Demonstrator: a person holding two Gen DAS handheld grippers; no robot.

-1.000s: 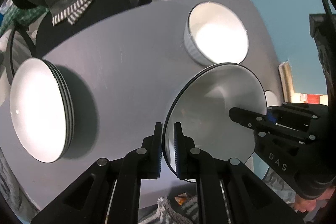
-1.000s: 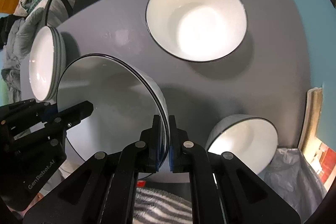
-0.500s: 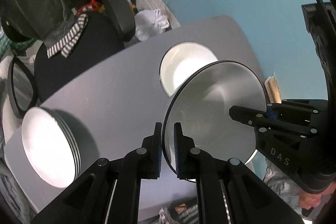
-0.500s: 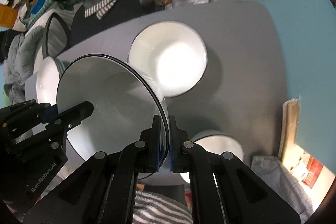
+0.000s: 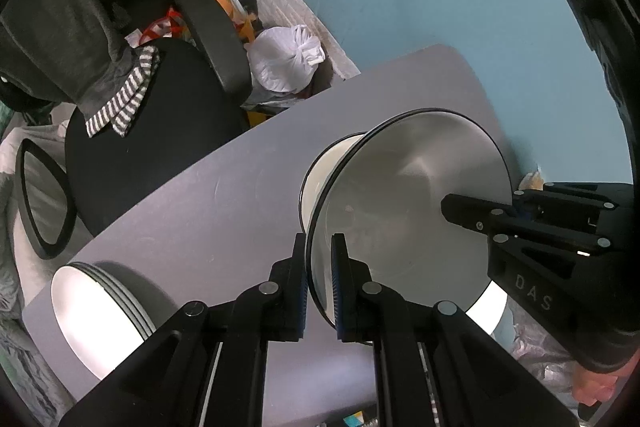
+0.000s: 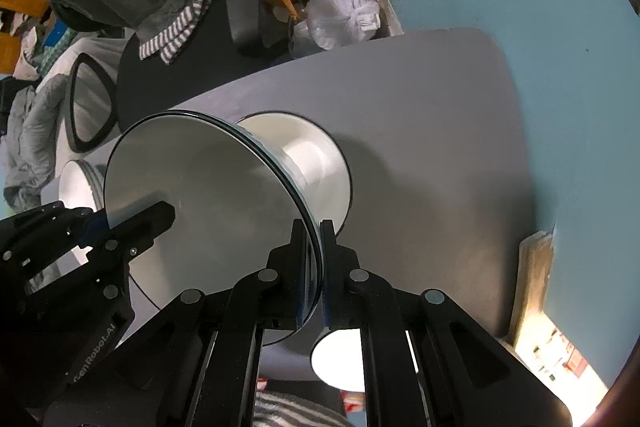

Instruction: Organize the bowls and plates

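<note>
A white bowl with a black rim (image 5: 408,203) (image 6: 208,203) hangs tilted above the grey table (image 5: 200,211) (image 6: 420,131), held from both sides. My left gripper (image 5: 320,279) is shut on its near rim; it shows at the left of the right wrist view (image 6: 132,223). My right gripper (image 6: 316,267) is shut on the opposite rim and appears at the right of the left wrist view (image 5: 472,211). Directly beneath sits a larger white bowl (image 5: 324,167) (image 6: 316,163), partly hidden. A stack of white plates (image 5: 92,311) (image 6: 76,183) lies at the table's left end.
A small white bowl (image 6: 336,355) sits at the table's near edge. A black office chair (image 5: 152,131) with a striped cloth stands beyond the far edge, beside a white plastic bag (image 5: 286,63). A wooden board (image 6: 532,267) leans at the right end.
Both grippers have carried the held bowl across the table, so it now covers most of the large bowl. The plate stack has slid toward the lower left of the views.
</note>
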